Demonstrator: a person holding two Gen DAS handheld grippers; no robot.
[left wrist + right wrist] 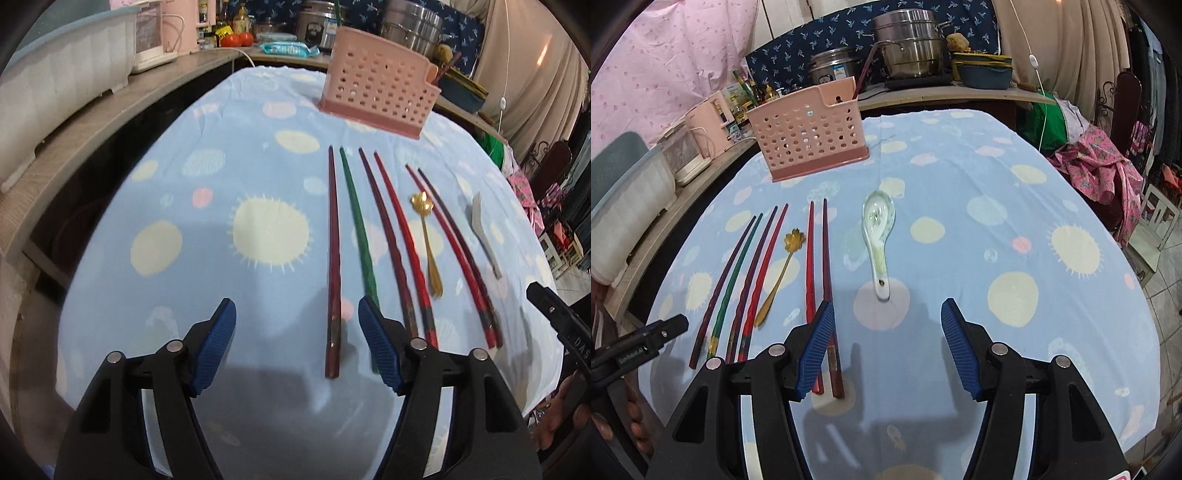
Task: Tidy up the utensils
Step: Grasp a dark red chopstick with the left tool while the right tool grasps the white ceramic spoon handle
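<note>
Left wrist view: left gripper [297,314] spread, empty, straddling dark red lacquered chopstick [333,258]. Right gripper [888,317] spread, empty, near white ceramic soup spoon [877,236]; pink perforated plastic basket [809,131] beyond.

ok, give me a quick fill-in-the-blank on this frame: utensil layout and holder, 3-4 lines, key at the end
1. Counting the chopsticks laid on the tablecloth gives ____.
2. The gold spoon lies between the fourth and ____ chopstick, counted from the left in the right wrist view.
3. The ceramic spoon lies with its bowl pointing toward the ____ utensil holder.
4. In the left wrist view, the chopstick lying between the left gripper fingers is the ____ one in the row.

Missing words: six; fifth; pink; leftmost
</note>
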